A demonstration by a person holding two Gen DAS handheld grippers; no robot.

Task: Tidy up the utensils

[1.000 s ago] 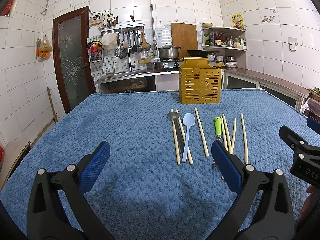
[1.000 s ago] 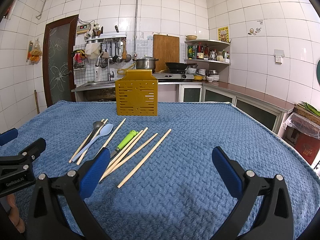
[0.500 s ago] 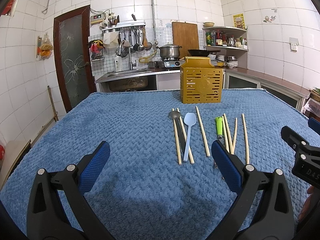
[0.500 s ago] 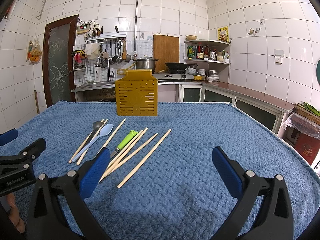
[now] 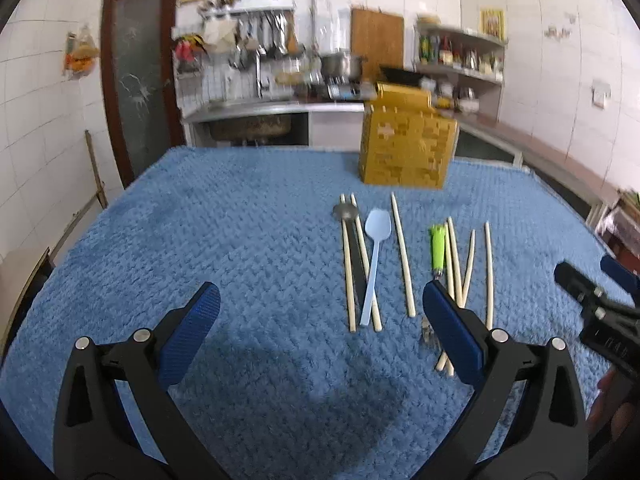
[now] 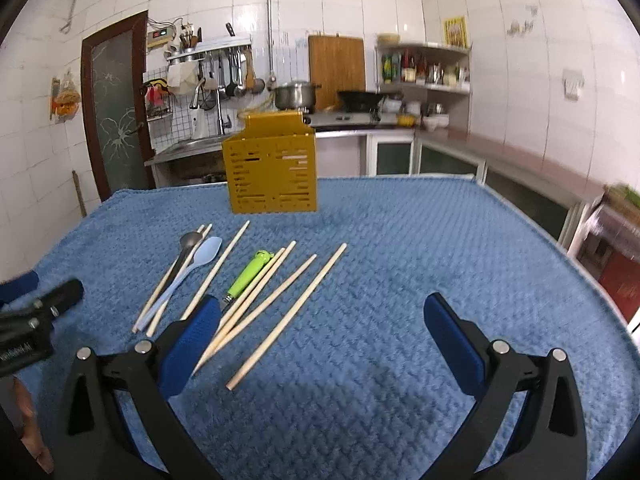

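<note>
Several wooden chopsticks [image 5: 402, 256] [image 6: 288, 316], a light blue spoon [image 5: 374, 264] [image 6: 192, 268], a dark metal spoon [image 5: 348, 216] [image 6: 188, 244] and a green-handled fork [image 5: 438, 246] [image 6: 250, 274] lie on the blue cloth. A yellow perforated utensil holder [image 5: 406, 148] [image 6: 274, 168] stands upright behind them. My left gripper [image 5: 320, 340] is open and empty, above the cloth just before the utensils' near ends. My right gripper [image 6: 322, 344] is open and empty, its left finger [image 6: 192, 344] over the chopsticks' near ends.
The blue cloth [image 5: 240, 240] [image 6: 420, 248] covers the whole table. Behind it are a sink counter [image 6: 188, 148], a stove with pots [image 6: 296, 96] and shelves [image 6: 424, 68]. A counter [image 6: 520, 164] runs along the right wall. A brown door [image 5: 136, 72] is at left.
Both grippers have risen and tilted down, so the utensils sit higher in view and nearer the fingers. The left view is blurred by motion. Nothing on the cloth has moved.
</note>
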